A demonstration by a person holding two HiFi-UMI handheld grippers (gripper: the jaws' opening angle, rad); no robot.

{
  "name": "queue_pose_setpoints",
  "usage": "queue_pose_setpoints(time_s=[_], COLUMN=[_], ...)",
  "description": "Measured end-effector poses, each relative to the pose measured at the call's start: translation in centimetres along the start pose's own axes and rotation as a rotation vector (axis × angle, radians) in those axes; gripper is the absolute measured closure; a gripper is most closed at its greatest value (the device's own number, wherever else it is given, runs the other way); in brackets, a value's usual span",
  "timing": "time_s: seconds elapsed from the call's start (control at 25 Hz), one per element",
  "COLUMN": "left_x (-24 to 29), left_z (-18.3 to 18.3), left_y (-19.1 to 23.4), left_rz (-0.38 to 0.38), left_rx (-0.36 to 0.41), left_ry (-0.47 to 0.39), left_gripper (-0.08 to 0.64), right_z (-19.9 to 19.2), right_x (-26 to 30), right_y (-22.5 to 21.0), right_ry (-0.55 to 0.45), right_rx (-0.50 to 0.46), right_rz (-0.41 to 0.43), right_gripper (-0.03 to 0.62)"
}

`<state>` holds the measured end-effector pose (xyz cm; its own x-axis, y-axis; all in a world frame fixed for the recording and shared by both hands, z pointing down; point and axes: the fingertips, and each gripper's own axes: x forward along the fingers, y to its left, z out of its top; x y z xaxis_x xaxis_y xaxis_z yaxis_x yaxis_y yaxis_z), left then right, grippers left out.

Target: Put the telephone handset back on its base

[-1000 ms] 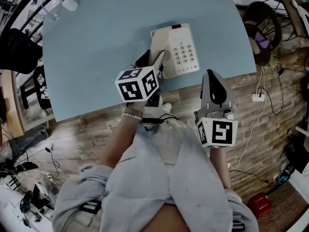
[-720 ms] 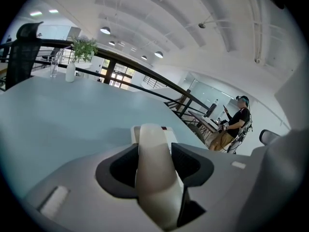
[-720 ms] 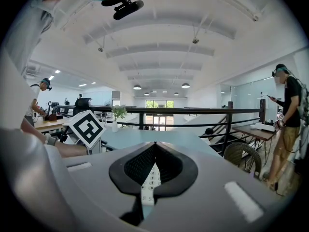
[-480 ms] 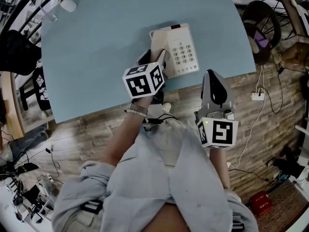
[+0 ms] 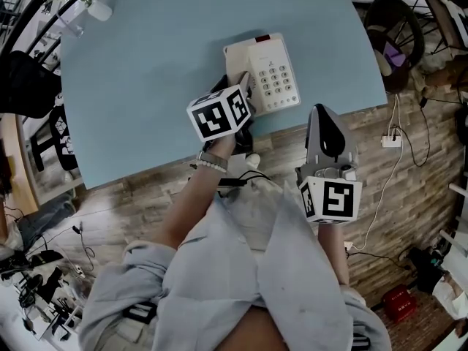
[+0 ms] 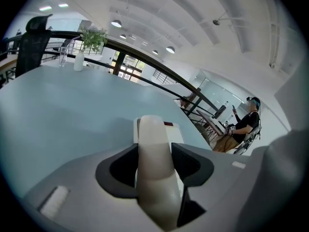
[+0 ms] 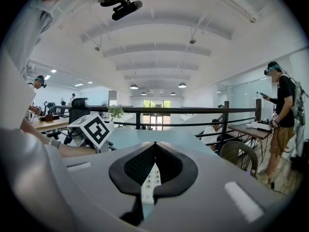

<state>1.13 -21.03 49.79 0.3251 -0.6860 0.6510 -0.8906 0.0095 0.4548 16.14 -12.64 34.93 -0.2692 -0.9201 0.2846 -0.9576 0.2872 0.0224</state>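
Observation:
The cream telephone base [image 5: 272, 70] with its keypad lies on the light blue table [image 5: 146, 64] near the front edge. My left gripper [image 5: 235, 95] hangs over the base's left side, shut on the cream handset [image 5: 241, 85]. In the left gripper view the handset [image 6: 153, 178] runs lengthwise between the jaws of the left gripper [image 6: 154, 151], with the base [image 6: 175, 132] just beyond its tip. My right gripper [image 5: 324, 117] hovers off the table's front edge, right of the base, jaws together and holding nothing. The right gripper [image 7: 154, 146] shows the keypad [image 7: 150, 180] through its slit.
A glass vase with a plant [image 5: 101, 3] stands at the table's far left corner. A dark cord [image 5: 243, 172] hangs below the front edge. A wicker chair [image 5: 398, 39] and a power strip [image 5: 390, 142] with cables sit on the wood floor at right.
My left gripper has carried the handset forward and a little right, closer over the base's left side. The right gripper has stayed where it was.

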Motion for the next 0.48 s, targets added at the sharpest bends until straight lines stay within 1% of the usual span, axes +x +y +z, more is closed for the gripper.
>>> queue_pose_setpoints(time_s=[0.12,0.48], left_x=[0.5,1.4], left_z=[-0.7,-1.8], left_y=[0.0,-0.1], left_rz=[-0.01,-0.007], left_rx=[-0.049,-0.103], left_ry=[0.019,0.046], left_gripper=[0.344,0.344], right_z=[-0.1,-0.5], right_x=[-0.1,-0.4], right_y=[-0.1,-0.4], right_ry=[0.0,0.006], right_rx=[0.004,0.014], right_rz=[-0.006,-0.021], right_gripper=[0.584,0.584])
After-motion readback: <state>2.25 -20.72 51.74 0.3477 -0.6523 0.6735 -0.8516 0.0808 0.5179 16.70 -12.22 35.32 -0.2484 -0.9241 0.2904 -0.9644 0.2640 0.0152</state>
